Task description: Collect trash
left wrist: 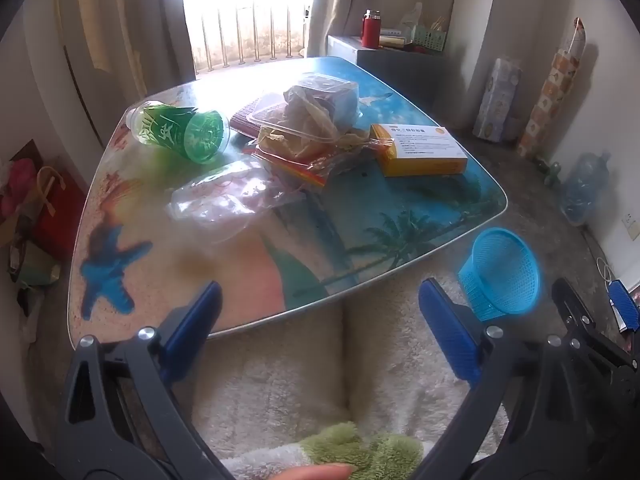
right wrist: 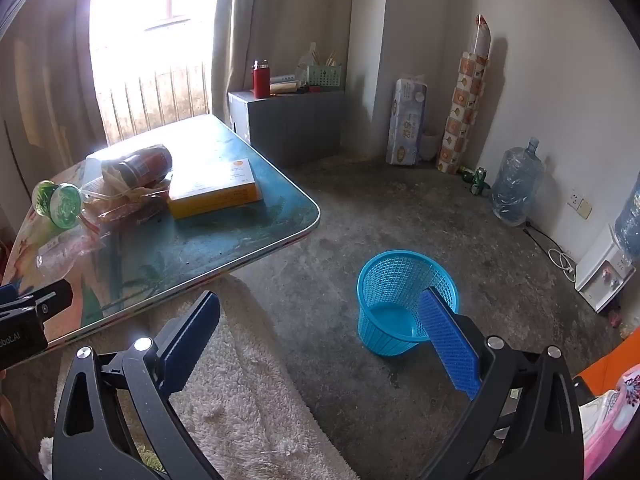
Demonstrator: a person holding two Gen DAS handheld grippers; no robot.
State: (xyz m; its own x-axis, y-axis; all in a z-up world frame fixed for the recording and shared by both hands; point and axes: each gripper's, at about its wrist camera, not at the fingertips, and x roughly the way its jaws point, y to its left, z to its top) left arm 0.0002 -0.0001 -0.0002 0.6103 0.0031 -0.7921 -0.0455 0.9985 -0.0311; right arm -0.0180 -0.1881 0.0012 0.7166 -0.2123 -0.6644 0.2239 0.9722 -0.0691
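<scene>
Trash lies on the beach-print table (left wrist: 208,276): a green plastic bottle (left wrist: 180,132) on its side, a clear plastic bag (left wrist: 224,200), a clear food box with crumpled paper (left wrist: 308,116), a zip bag (left wrist: 320,160) and a yellow medicine box (left wrist: 420,150). A blue mesh waste basket (right wrist: 400,300) stands empty on the floor right of the table; it also shows in the left wrist view (left wrist: 500,272). My left gripper (left wrist: 320,312) is open and empty at the table's near edge. My right gripper (right wrist: 320,332) is open and empty, low beside the basket.
A cream shag rug (right wrist: 248,400) lies under the table's near corner. A grey cabinet (right wrist: 288,124) with a red flask stands by the window. Water jugs (right wrist: 516,184), a paper-roll pack and a wrapped roll line the right wall. Bags (left wrist: 36,216) sit left of the table.
</scene>
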